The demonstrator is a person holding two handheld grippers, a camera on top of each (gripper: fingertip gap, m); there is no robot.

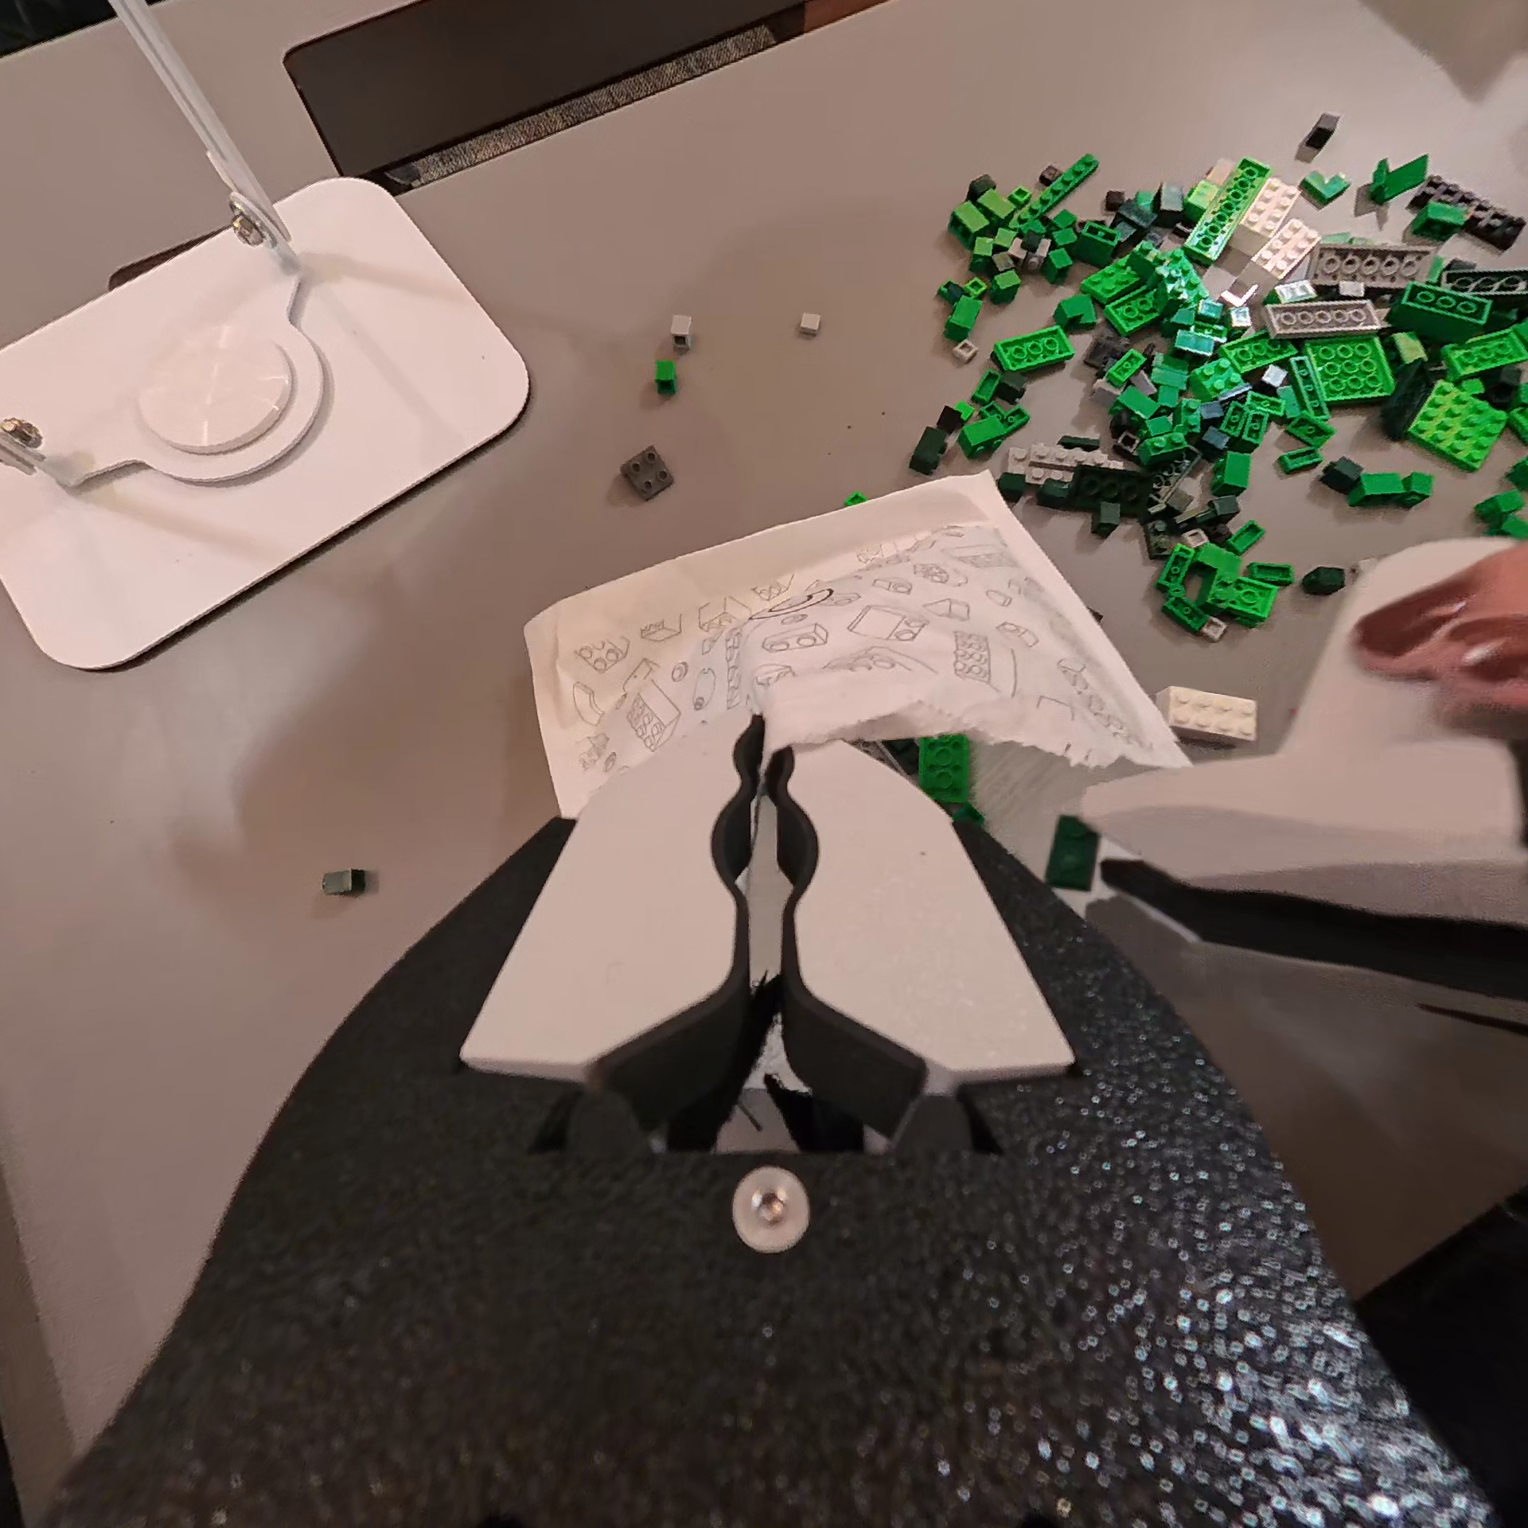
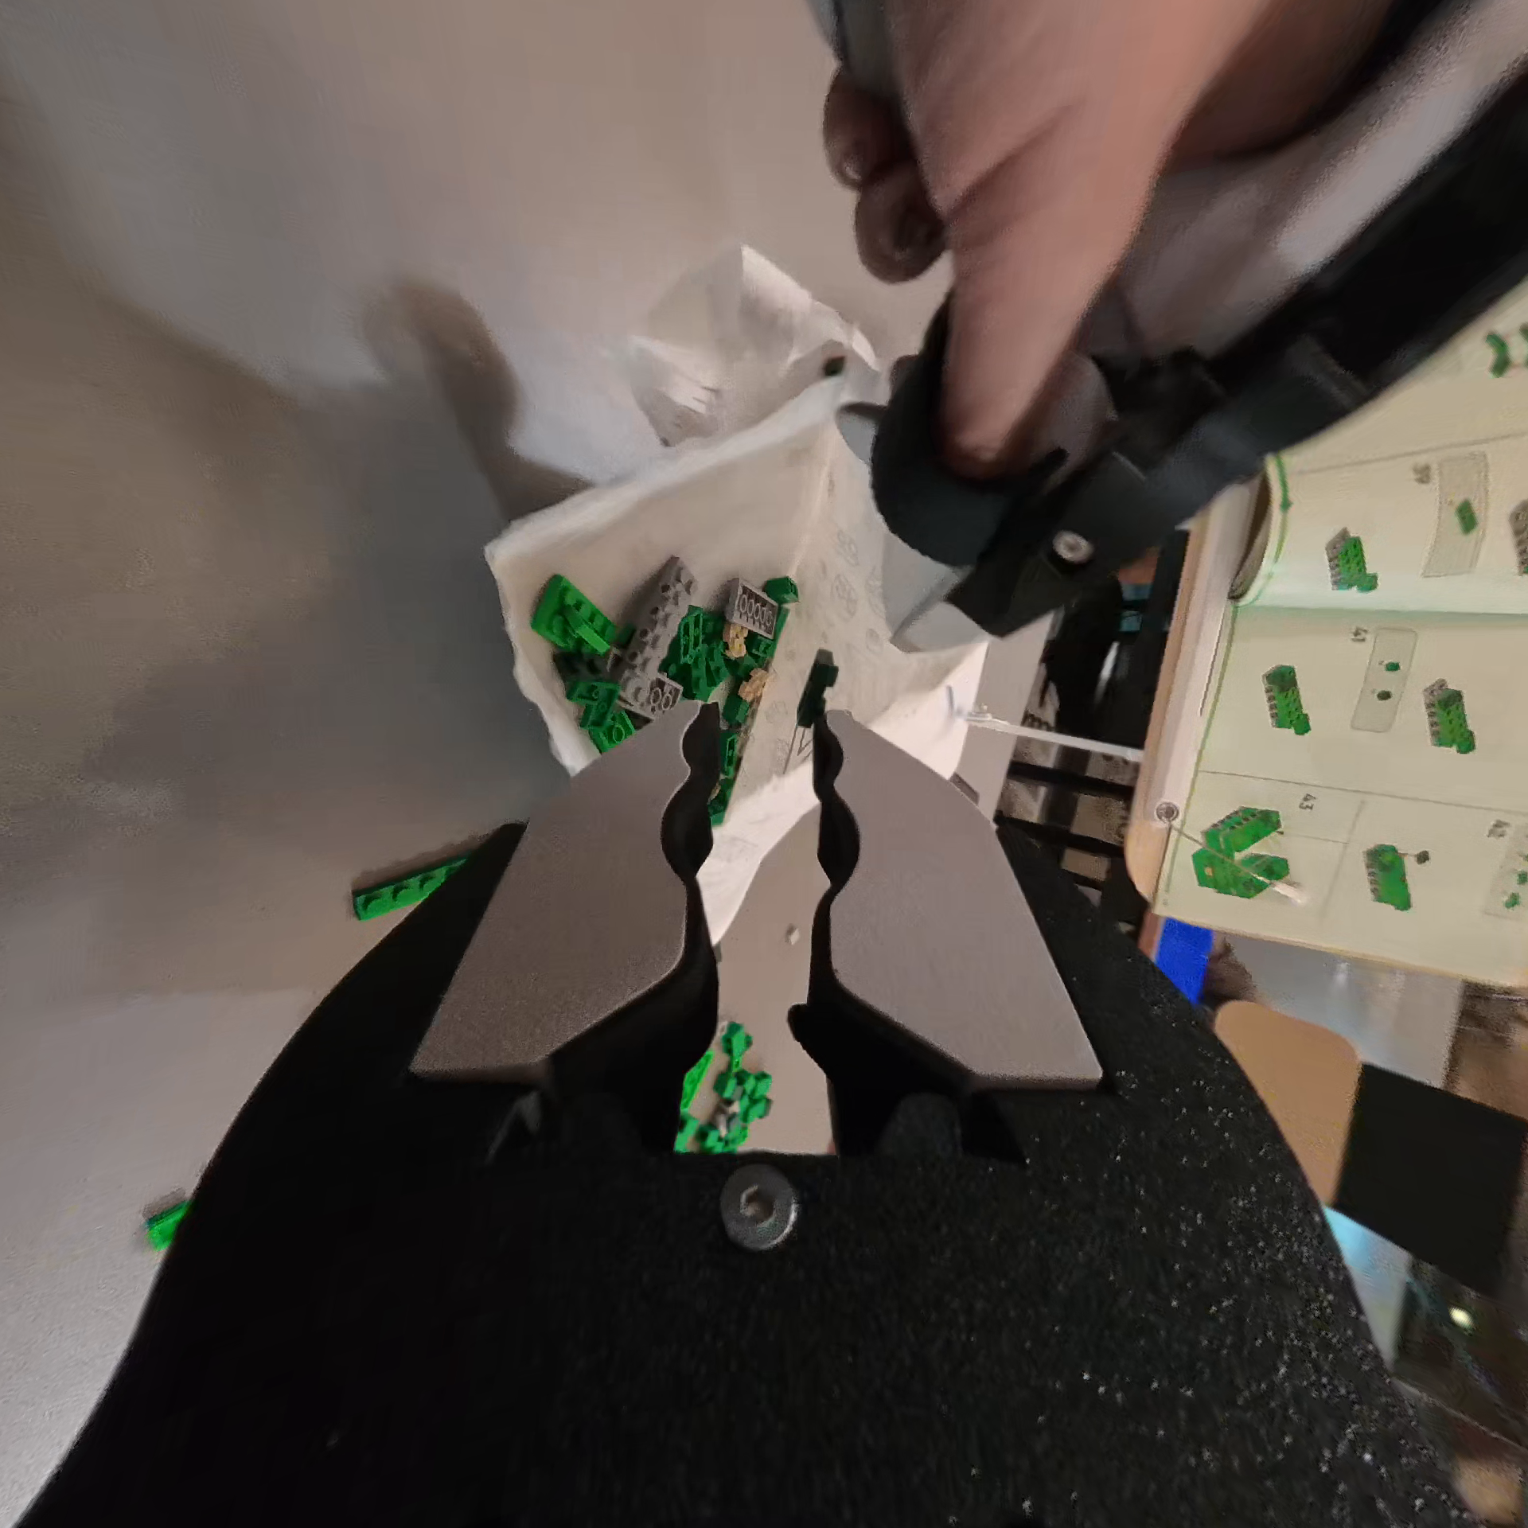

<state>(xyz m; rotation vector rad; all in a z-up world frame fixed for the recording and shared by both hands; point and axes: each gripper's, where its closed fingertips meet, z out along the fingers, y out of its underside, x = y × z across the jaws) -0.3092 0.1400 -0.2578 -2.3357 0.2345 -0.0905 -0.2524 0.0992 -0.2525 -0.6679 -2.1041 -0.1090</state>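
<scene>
My left gripper [image 1: 765, 744] is shut on the torn edge of a white paper bag [image 1: 868, 645] printed with brick outlines, and holds it up off the grey table. In the right wrist view the bag [image 2: 661, 513] gapes open, with green, grey and tan bricks [image 2: 661, 637] inside. My right gripper [image 2: 765, 719] is open and empty at the bag's mouth, right over those bricks. A dark green brick [image 2: 814, 686] sits by its right fingertip. The left gripper [image 2: 951, 579] shows there too, held by a hand [image 2: 1033, 207].
A large pile of green, grey and white bricks [image 1: 1240, 372] lies at the right of the table [image 1: 744, 207]. A white stand base [image 1: 231, 413] sits at the left. A few loose bricks [image 1: 645, 475] lie between. An open instruction booklet [image 2: 1364, 661] stands to the right. A green plate [image 2: 405, 889] lies on the table. Tip to tip, the grippers are about 7 cm apart. The green plate [image 2: 405, 889] is about 12 cm from my right fingertips.
</scene>
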